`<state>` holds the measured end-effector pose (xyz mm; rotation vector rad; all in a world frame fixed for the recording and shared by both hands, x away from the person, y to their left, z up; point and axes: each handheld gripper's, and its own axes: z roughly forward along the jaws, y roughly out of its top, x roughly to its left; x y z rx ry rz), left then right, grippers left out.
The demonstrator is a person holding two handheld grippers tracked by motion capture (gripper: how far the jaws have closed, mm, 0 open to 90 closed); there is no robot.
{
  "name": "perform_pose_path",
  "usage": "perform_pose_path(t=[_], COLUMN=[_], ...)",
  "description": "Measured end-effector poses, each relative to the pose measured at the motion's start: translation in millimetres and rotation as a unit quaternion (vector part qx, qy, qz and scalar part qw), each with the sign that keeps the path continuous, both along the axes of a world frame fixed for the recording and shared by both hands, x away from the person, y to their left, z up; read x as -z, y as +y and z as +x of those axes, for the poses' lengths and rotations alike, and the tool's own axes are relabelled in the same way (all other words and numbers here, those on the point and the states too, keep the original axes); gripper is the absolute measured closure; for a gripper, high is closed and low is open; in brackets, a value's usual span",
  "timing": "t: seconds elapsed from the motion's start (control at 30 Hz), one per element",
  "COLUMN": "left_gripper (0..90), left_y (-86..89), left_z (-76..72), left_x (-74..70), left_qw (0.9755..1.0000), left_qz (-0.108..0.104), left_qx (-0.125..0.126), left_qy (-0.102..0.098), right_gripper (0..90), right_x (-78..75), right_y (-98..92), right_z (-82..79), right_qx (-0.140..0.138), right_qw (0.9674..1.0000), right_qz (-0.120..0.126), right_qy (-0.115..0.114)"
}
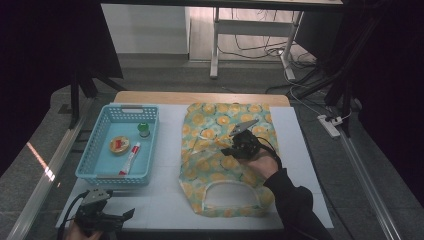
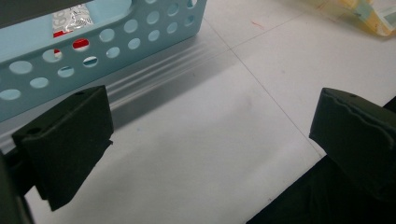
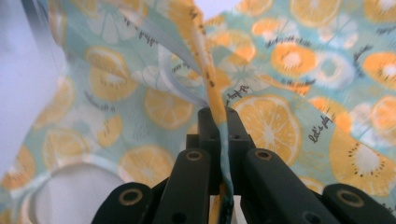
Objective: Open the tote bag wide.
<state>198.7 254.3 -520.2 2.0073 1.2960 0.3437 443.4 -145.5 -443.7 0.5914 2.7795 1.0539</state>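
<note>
Fabric of the orange-print bag point(image 1: 220, 165) was pinched in a raised fold between the closed jaws of the right gripper point(image 1: 235, 145), while the rest of the bag lay flat across the middle of the worktop point(image 1: 165, 200), its cut-out handle toward the near edge. The left gripper point(image 1: 125, 216) rested at the near left corner with jaws wide apart and nothing between them, just in front of the blue basket point(image 1: 92, 165) holding a tube point(image 1: 131, 156), a round tin point(image 1: 119, 144) and a green-capped bottle point(image 1: 144, 129).
</note>
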Motion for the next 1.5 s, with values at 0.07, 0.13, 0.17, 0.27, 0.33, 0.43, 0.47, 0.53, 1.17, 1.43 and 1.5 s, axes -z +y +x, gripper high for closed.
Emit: perform_pose_path(t=[0.07, 0.13, 0.17, 0.27, 0.33, 0.43, 0.47, 0.53, 1.17, 1.43, 1.5], left_gripper=[0.0, 0.0, 0.0, 0.0, 0.0, 0.0, 0.0, 0.0, 0.0, 0.0, 0.0], left_y=[0.1, 0.2, 0.2, 0.1, 0.1, 0.4, 0.4, 0.5, 1.2, 1.7, 1.9], left_z=[-0.1, 0.0, 0.0, -0.1, -0.1, -0.1, -0.1, -0.1, -0.1, 0.0, 0.0], left_x=[0.0, 0.0, 0.0, -0.1, 0.0, 0.0, 0.0, 0.0, -0.2, -0.1, -0.2], left_qw=[1.0, 1.0, 1.0, 1.0, 1.0, 1.0, 1.0, 1.0, 1.0, 1.0, 1.0], left_qz=[-0.001, -0.001, -0.001, -0.001, -0.001, -0.001, -0.002, -0.002, -0.005, -0.007, -0.007], left_qx=[0.0, 0.0, 0.0, 0.0, 0.0, 0.0, 0.0, 0.0, 0.0, -0.001, -0.001], left_qy=[0.0, 0.0, 0.0, 0.0, 0.0, -0.001, -0.001, -0.001, -0.001, -0.001, 0.0], right_gripper=[90.0, 90.0, 90.0, 90.0, 90.0, 90.0, 90.0, 90.0, 90.0, 90.0, 90.0], right_x=[-7.1, -14.4, -17.3, -30.5, -38.6, -50.1, -53.5, -60.1, -103.9, -110.8, -112.3], right_y=[1.3, 2.5, 3.0, 5.4, 7.1, 8.6, 9.2, 10.1, 28.7, 31.7, 32.2], right_z=[2.6, 4.2, 4.7, 7.0, 8.9, 13.0, 14.4, 17.6, 33.5, 40.4, 41.1], right_qx=[-0.002, -0.004, -0.005, -0.015, -0.014, -0.006, -0.003, 0.002, 0.011, 0.017, 0.017], right_qw=[1.0, 0.9999, 0.9998, 0.9993, 0.999, 0.9986, 0.9985, 0.9982, 0.997, 0.9964, 0.9963], right_qz=[0.007, 0.008, 0.009, 0.015, 0.015, 0.018, 0.019, 0.018, 0.015, 0.014, 0.014], right_qy=[-0.004, -0.011, -0.015, -0.032, -0.041, -0.049, -0.051, -0.057, -0.076, -0.082, -0.083])
